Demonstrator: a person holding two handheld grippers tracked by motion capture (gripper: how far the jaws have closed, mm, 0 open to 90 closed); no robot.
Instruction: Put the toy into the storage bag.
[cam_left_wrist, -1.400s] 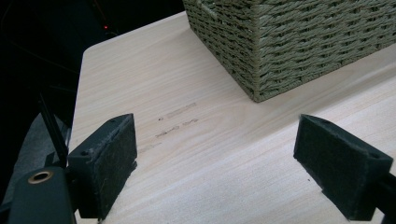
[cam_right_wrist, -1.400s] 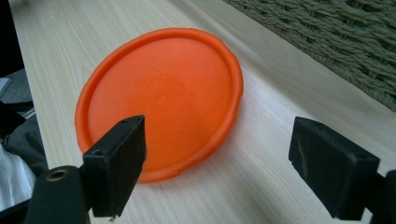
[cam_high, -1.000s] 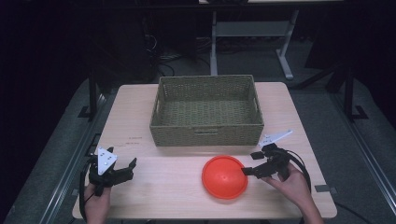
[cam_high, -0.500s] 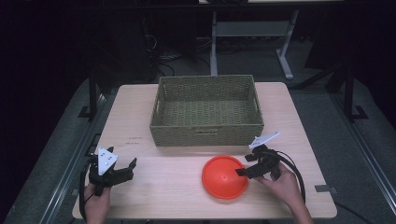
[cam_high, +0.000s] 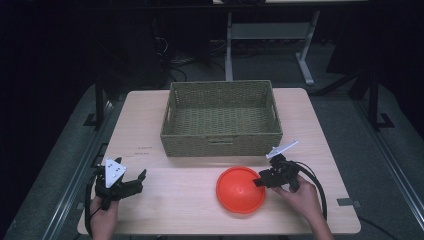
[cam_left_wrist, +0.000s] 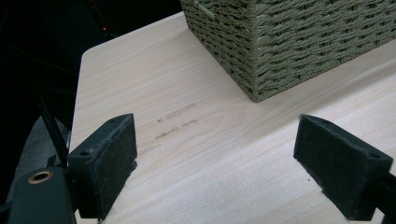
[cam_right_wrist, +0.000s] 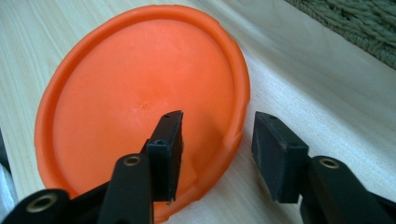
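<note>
Landmark: the woven basket (cam_high: 222, 119) is taken as the reference; it is set toward the far side of the table (cam_high: 150, 210).
Orange plate: the orange plate (cam_high: 241, 189) is seen lying flat on the table just in front of the basket's near wall, toward its right half, apart from it.
Right gripper: the right gripper (cam_high: 260, 180) is held at the plate's right edge, in front of the basket's right corner, pointed leftward across the rim.
Rim and jaws: in the right gripper view, the plate's raised rim (cam_right_wrist: 236, 140) is straddled, one jaw standing over the inside of the plate and the other outside it over bare wood.
Right gripper state: the jaws have just been closing and are seen about half shut; a gap is visible between the outer pad and the rim, so the plate is judged not yet clamped.
Left gripper: the left gripper (cam_high: 131, 182) is held well to the left of the basket's front left corner, its jaws spread wide with only bare table between them.
Nearer hand: the right hand is plainly the nearer one to the plate; the left is well apart from it.
Deciding relation: the rim is crossed by the line between the jaws, so a further squeeze is judged enough to pinch it.
</note>
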